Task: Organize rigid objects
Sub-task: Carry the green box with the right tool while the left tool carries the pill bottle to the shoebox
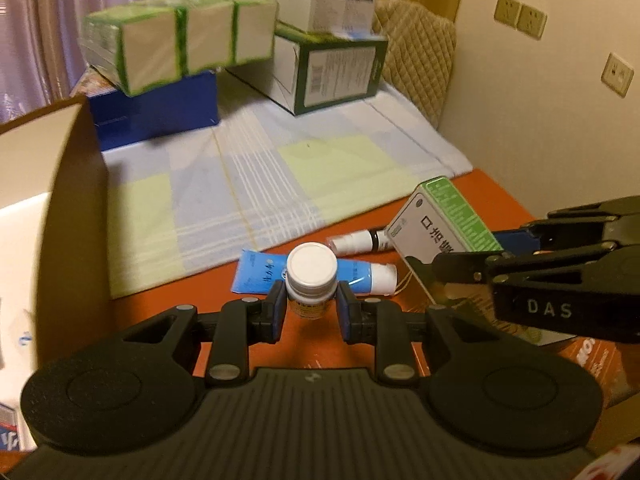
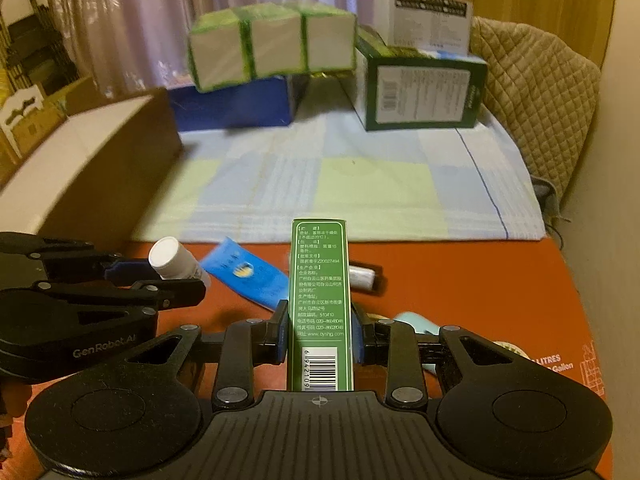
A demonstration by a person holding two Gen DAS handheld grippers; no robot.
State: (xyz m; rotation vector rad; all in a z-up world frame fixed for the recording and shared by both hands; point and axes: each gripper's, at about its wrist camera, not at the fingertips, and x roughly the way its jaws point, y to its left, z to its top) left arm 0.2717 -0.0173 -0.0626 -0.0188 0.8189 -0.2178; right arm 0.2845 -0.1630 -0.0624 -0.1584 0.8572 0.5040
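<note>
Holding both items above the orange table [image 2: 480, 280], we risk dropping the white-capped bottle [image 1: 311, 276], pinched only at its sides by our left gripper [image 1: 311, 308], while our right gripper [image 2: 320, 334] clamps the green box [image 2: 322, 304] just beside it, close enough to collide.

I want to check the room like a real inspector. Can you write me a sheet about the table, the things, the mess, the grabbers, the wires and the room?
Surface: orange table, checked cloth over the far part.
Job's things: white-capped bottle; green carton; blue tube and small dark vial lying flat.
Clutter: stacked boxes at the back.
Grippers: left gripper shut on bottle; right gripper shut on carton.
Cables: nothing seen.
Surroundings: curtain, wall sockets, quilted chair.
</note>
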